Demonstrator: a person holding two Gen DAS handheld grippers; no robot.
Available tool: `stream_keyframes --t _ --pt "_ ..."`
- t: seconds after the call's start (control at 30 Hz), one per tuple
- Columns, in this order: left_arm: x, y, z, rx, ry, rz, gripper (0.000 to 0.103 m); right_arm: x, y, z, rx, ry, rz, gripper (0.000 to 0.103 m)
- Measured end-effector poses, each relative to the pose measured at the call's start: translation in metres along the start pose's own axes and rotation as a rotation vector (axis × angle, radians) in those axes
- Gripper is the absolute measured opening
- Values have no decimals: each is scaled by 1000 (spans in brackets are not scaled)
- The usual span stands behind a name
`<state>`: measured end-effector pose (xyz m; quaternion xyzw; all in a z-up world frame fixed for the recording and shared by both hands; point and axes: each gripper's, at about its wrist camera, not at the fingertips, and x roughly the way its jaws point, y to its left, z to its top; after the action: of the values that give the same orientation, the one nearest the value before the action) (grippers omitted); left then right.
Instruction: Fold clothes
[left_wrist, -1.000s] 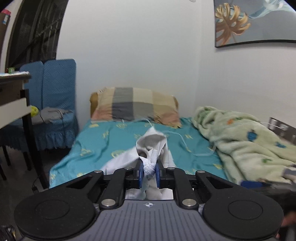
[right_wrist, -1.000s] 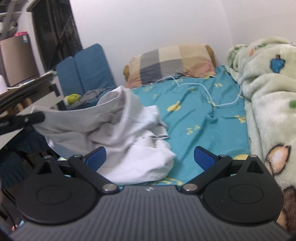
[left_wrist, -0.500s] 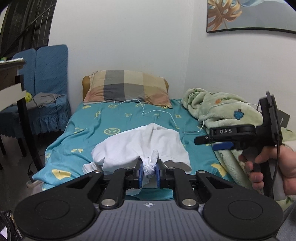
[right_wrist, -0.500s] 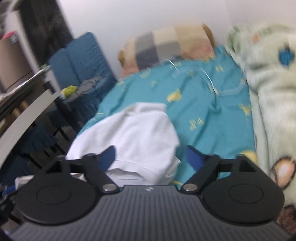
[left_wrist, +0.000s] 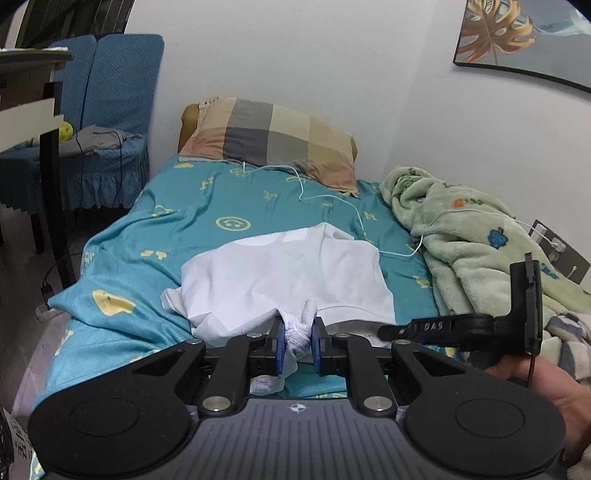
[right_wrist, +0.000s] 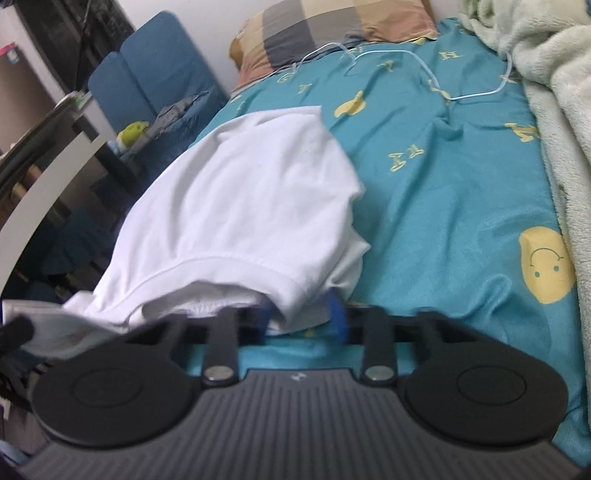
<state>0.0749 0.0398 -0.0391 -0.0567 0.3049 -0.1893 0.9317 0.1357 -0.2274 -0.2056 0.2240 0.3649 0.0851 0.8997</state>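
White shirt (left_wrist: 284, 273) lies bunched on the bed (left_wrist: 177, 221). Left tongs (left_wrist: 295, 347) pinch its near hem; right tongs (right_wrist: 303, 314) straddle a corner, grip unclear. Uneven pulling could twist the shirt.

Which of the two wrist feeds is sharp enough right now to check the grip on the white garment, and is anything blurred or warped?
Left wrist view: sharp; the left gripper plainly pinches the white garment, though fisheye bends the picture frame. Right wrist view: motion-blurred, softest around the right gripper, so its closure on the hem is unclear.
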Motion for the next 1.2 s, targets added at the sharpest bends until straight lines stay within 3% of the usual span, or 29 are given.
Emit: stream_keyframes --t 0.07,0.23,0.33,0.6,0.8,1.03,1.1,1.2 --pt "1 -2 -2 19 10 -9 16 -1 -3 2 19 -24 0 11" --pt "3 -15 -12 104 33 -4 31 -28 0 10 34 -146 30 8" --pt "6 -26 -19 174 54 11 50 -47 4 13 41 -206 72 8" --pt "19 -69 -46 454 121 29 54 -81 10 18 18 -295 112 7" --pt "48 -105 -77 735 210 69 60 -75 -4 19 59 -247 78 7" --pt "97 -117 -118 1042 271 242 60 -48 -47 11 270 -113 83 10" --pt "108 -112 -124 1078 299 297 56 -42 -53 7 307 -96 81 10" --pt "110 -100 -111 1013 292 340 46 -33 -54 5 306 -57 82 11"
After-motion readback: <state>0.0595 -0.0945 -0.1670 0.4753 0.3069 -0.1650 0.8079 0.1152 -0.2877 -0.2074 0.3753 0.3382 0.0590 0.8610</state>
